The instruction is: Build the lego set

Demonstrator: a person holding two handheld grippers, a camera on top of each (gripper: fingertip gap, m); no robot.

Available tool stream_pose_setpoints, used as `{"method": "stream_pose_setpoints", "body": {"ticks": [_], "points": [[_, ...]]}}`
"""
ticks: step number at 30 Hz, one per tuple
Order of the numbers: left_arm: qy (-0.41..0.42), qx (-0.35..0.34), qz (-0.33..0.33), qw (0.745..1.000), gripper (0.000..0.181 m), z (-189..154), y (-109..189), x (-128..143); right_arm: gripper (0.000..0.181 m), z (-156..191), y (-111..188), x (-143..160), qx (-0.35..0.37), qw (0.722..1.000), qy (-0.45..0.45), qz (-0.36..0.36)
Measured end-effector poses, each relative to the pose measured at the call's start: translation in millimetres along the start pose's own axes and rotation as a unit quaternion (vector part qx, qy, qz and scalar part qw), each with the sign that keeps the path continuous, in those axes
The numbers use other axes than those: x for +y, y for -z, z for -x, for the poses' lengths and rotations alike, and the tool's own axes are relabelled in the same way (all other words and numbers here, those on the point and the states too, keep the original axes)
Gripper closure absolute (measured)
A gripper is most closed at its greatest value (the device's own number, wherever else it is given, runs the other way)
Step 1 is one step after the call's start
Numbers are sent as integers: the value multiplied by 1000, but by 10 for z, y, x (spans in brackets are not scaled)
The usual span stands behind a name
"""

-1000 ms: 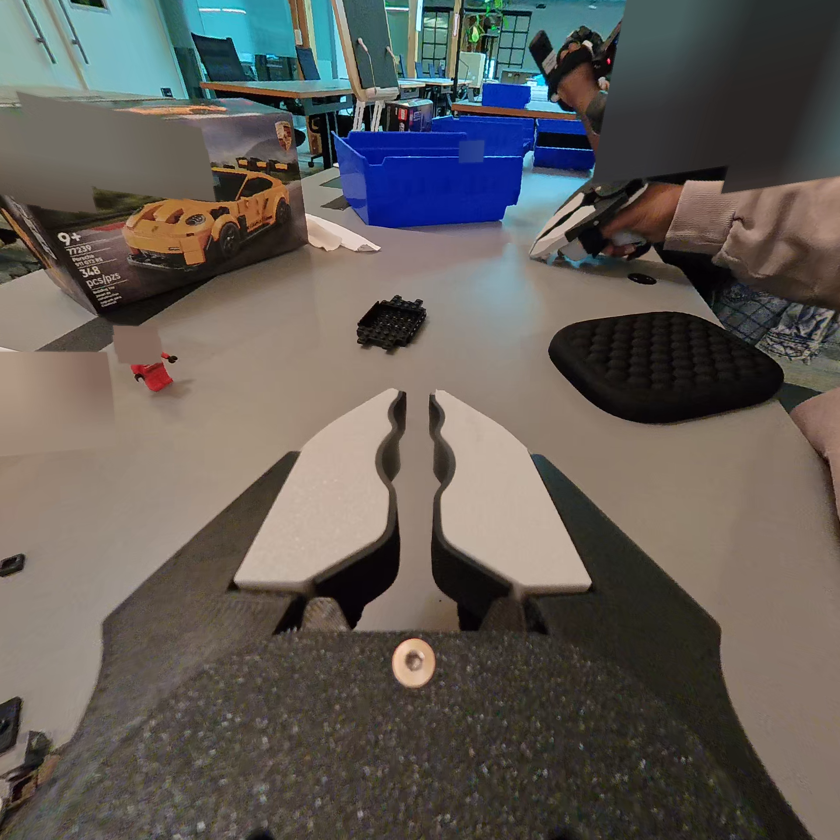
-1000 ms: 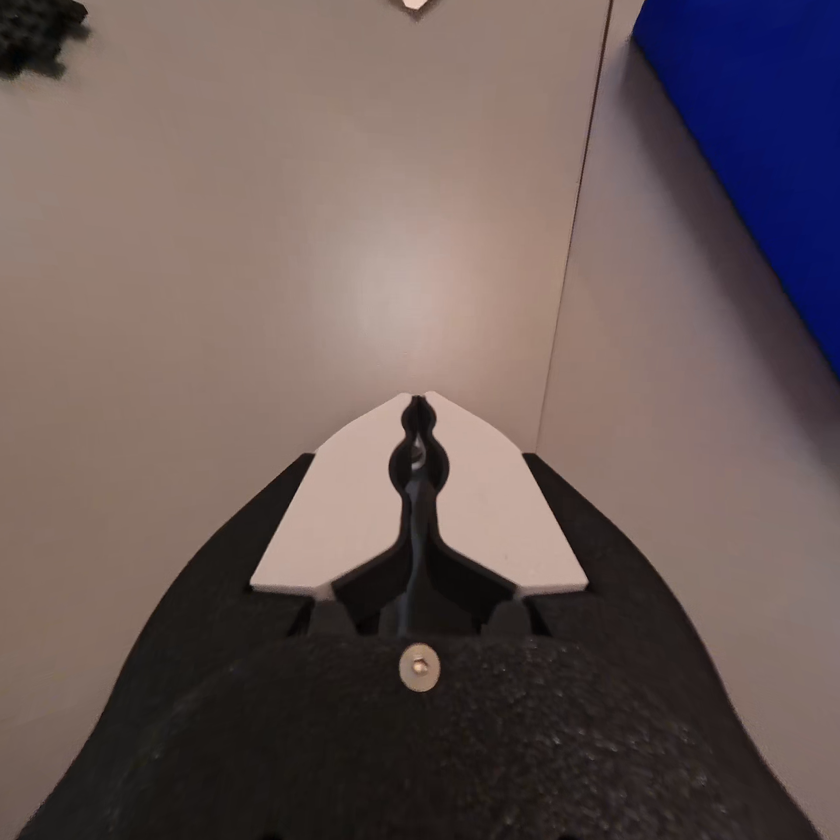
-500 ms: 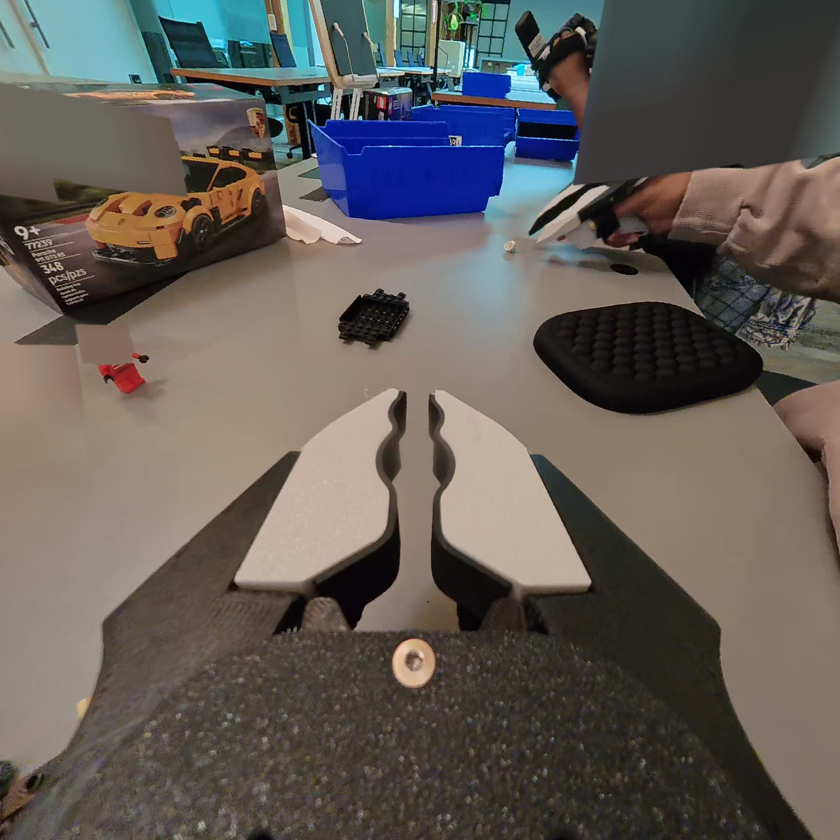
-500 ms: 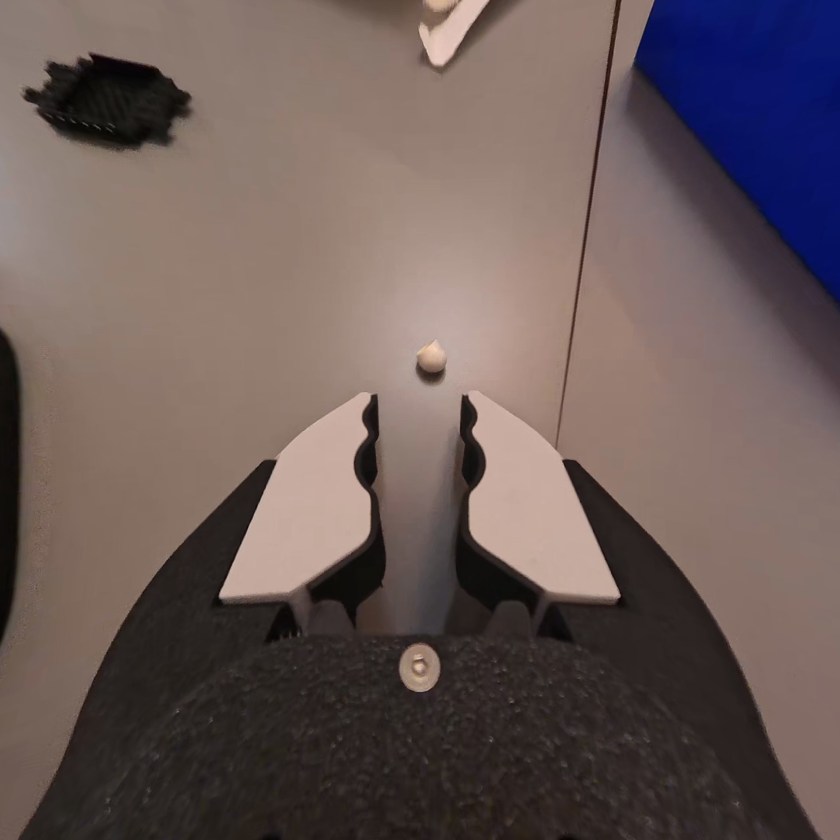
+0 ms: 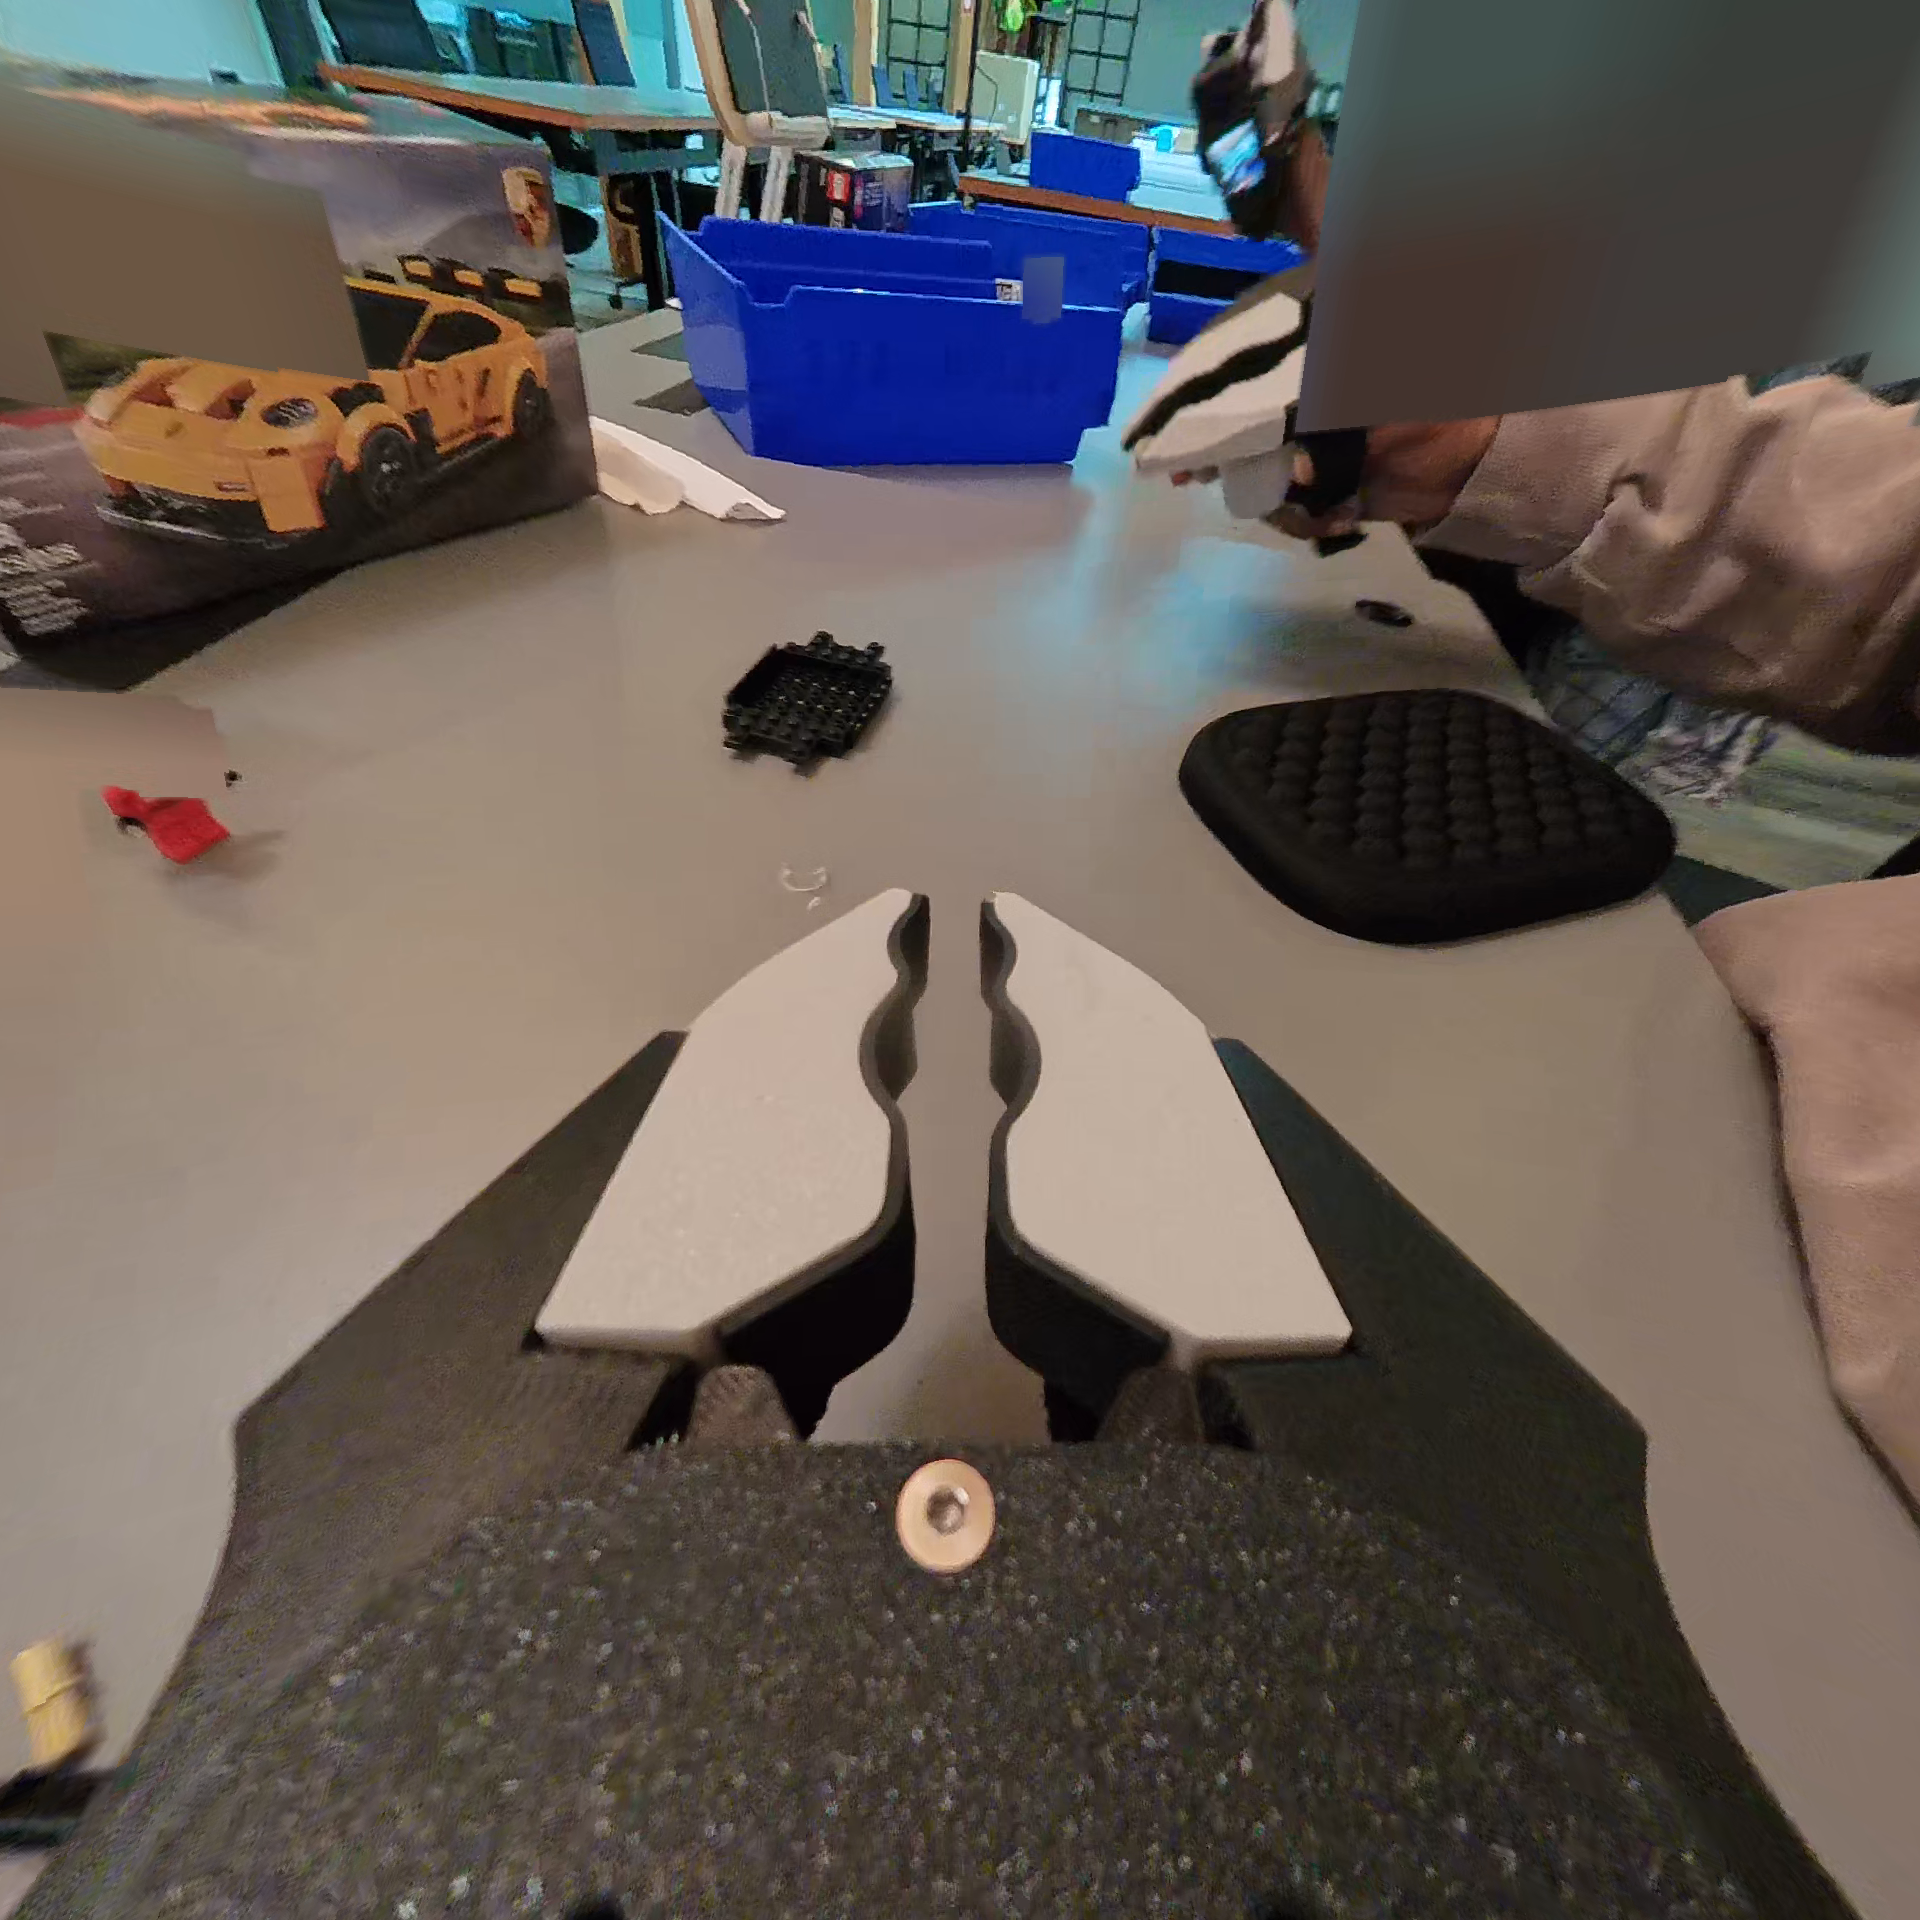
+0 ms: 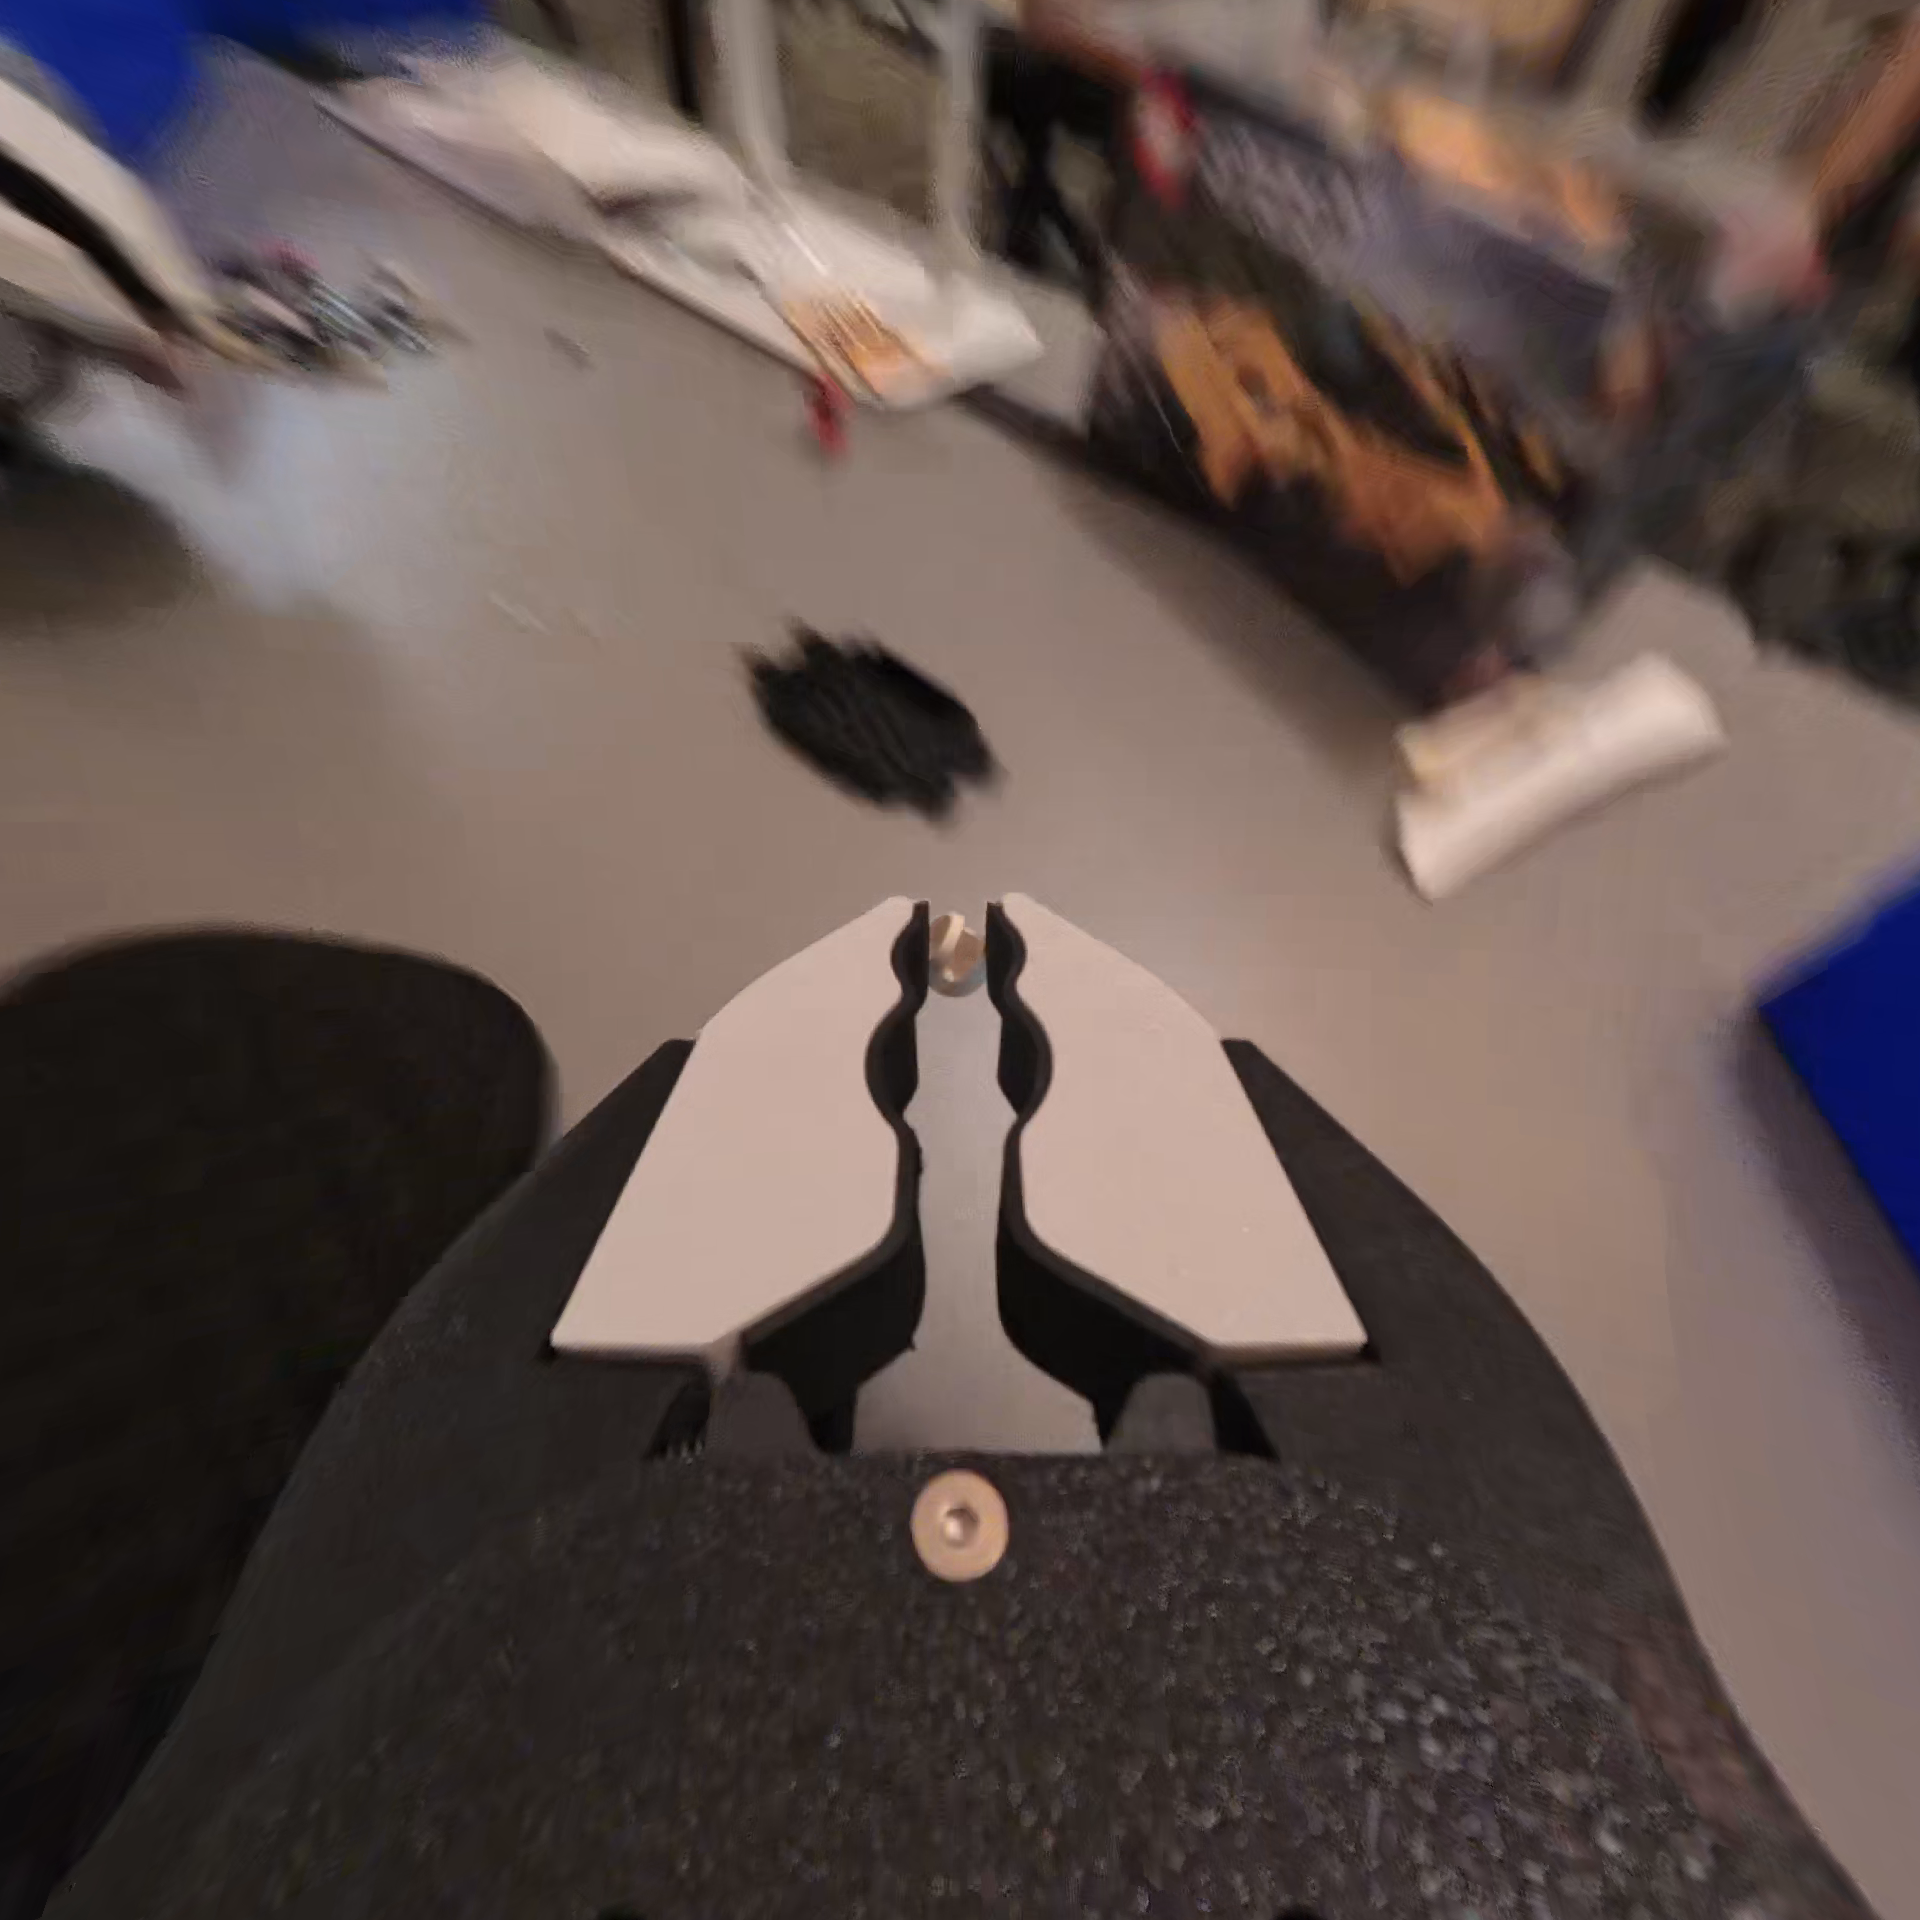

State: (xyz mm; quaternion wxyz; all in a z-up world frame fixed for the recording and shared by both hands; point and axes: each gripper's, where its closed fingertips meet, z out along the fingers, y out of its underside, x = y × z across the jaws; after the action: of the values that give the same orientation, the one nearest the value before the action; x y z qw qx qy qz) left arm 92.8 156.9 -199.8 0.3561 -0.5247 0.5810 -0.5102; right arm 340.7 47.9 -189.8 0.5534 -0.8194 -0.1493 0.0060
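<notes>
A black studded lego plate (image 5: 808, 698) lies flat in the middle of the grey table (image 5: 520, 1039); it shows blurred in the right wrist view (image 6: 873, 727). My right gripper (image 6: 954, 909) is shut on a small white round lego piece (image 6: 954, 956), pinched between the fingertips. It is held up off the table at the right of the left wrist view (image 5: 1174, 457). My left gripper (image 5: 954, 904) hovers low over the table short of the plate, fingers a narrow gap apart with nothing between them. A tiny clear piece (image 5: 802, 881) lies just left of its tip.
The lego box (image 5: 312, 416) stands at the left, with a red figure piece (image 5: 166, 821) near it. A blue bin (image 5: 914, 364) and a white bag (image 5: 675, 483) lie behind the plate. A black bumpy pad (image 5: 1423, 810) sits at the right, a person's sleeve (image 5: 1714, 540) above it. The grippers' ends are close to 30 cm from one another. The black studded lego plate (image 5: 808, 698) sits 15 cm or so from the ends of my right fingers. My right wrist view (image 6: 821, 685) looks at it from another angle.
My right gripper opened before the white piece lying on the table, closed on it, lifted it and swung round toward the black plate. My left gripper drifted slightly, its gap unchanged.
</notes>
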Motion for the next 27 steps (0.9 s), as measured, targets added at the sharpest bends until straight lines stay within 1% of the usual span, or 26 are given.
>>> {"method": "stream_pose_setpoints", "body": {"ticks": [2,3,5,7,10,11,13,16,17,18,19,23,27], "points": [[29,25,-6,999,169,-88,-35,-26,171,508,-219,-531,-57,993,62,-85],[46,41,-15,998,166,-148,-47,-63,171,807,-316,-765,-95,984,87,-126],[87,87,-49,991,160,-300,-38,-211,171,1360,-477,-1141,-169,959,119,-195],[125,129,-95,979,156,-410,19,-400,171,1794,-578,-1414,-241,930,119,-251],[156,173,-148,961,153,-495,143,-616,171,2189,-684,-1640,-327,893,98,-295],[156,185,-162,957,153,-521,190,-666,171,2258,-713,-1687,-344,884,91,-303],[157,211,-177,948,156,-573,273,-730,171,2328,-782,-1725,-360,876,87,-309],[169,233,-181,941,164,-591,326,-745,171,2384,-809,-1737,-376,867,78,-316],[175,247,-183,935,170,-614,348,-746,171,2391,-810,-1730,-379,865,78,-319],[186,265,-187,927,171,-634,374,-755,171,2394,-798,-1724,-383,862,77,-322],[204,284,-193,917,167,-644,398,-771,171,2395,-794,-1712,-386,861,77,-322],[263,336,-202,881,165,-669,421,-799,171,2457,-751,-1679,-396,854,100,-322],[288,370,-189,863,164,-743,406,-761,171,2505,-675,-1710,-397,847,120,-331]]}}
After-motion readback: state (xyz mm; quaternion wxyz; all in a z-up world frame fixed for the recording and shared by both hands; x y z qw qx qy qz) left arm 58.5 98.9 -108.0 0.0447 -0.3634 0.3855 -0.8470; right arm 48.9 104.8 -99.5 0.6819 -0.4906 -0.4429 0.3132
